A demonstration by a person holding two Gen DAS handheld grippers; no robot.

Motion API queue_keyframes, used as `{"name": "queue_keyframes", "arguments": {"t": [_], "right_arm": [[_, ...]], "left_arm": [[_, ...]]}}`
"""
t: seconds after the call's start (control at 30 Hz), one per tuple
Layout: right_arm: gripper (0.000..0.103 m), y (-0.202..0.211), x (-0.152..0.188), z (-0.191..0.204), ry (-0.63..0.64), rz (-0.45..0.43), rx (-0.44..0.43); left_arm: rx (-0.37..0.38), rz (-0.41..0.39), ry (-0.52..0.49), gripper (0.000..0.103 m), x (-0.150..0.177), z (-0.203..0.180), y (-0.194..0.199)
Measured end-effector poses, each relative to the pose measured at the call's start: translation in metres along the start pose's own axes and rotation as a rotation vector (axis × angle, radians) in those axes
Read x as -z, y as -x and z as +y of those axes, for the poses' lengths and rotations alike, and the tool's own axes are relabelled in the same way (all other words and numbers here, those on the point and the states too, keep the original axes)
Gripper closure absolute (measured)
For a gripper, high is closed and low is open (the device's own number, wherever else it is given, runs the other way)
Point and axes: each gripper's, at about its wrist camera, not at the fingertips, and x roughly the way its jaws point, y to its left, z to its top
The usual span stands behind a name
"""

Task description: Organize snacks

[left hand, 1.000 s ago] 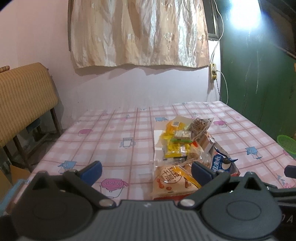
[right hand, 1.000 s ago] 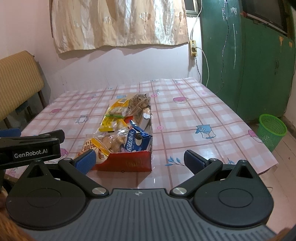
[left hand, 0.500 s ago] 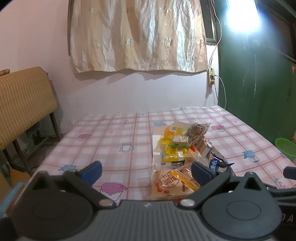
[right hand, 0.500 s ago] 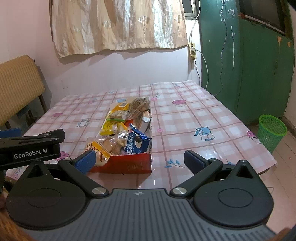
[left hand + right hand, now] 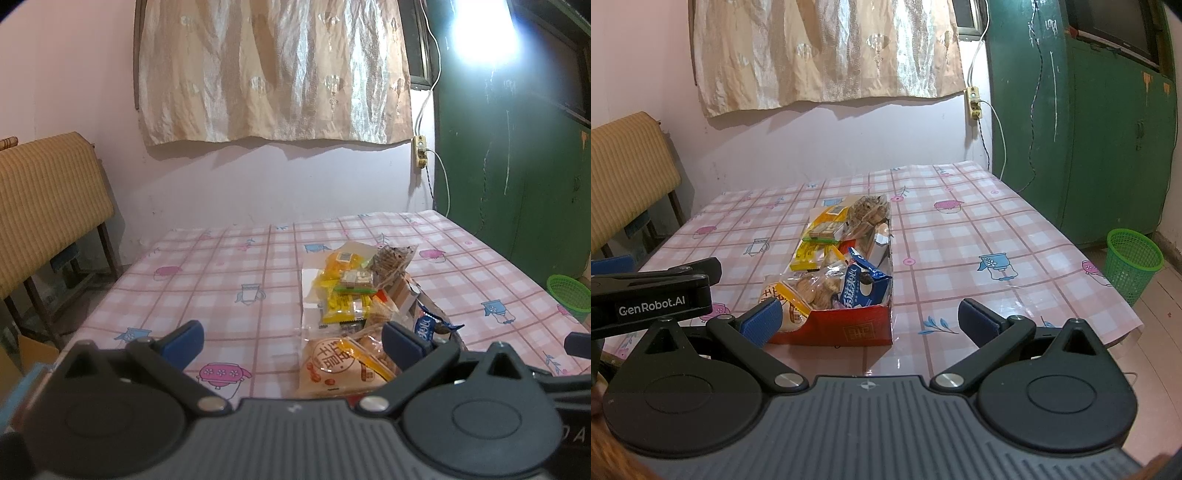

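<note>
Red box (image 5: 846, 326) sat near the front edge of the checked worktop (image 5: 979, 236), crammed with snack packets — blue biscuit pack (image 5: 862, 286) upright at its near right corner, a clear bag of biscuits (image 5: 816, 286) beside it. Left hand-held gripper (image 5: 291, 341) and right hand-held gripper (image 5: 870, 319) both spread wide, holding nothing, hanging short of the box. Likely posed this way to size up the pile before picking. Packets bulged over the rim — loose, crinkly, apt to slip.
</note>
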Motion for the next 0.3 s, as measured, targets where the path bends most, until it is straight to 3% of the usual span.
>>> {"name": "queue_keyframes", "arguments": {"t": [0.3], "right_arm": [[0.0, 0.0, -0.0004, 0.0014, -0.002, 0.0, 0.004]], "left_arm": [[0.014, 0.012, 0.009, 0.001, -0.0003, 0.0016, -0.0033]]}}
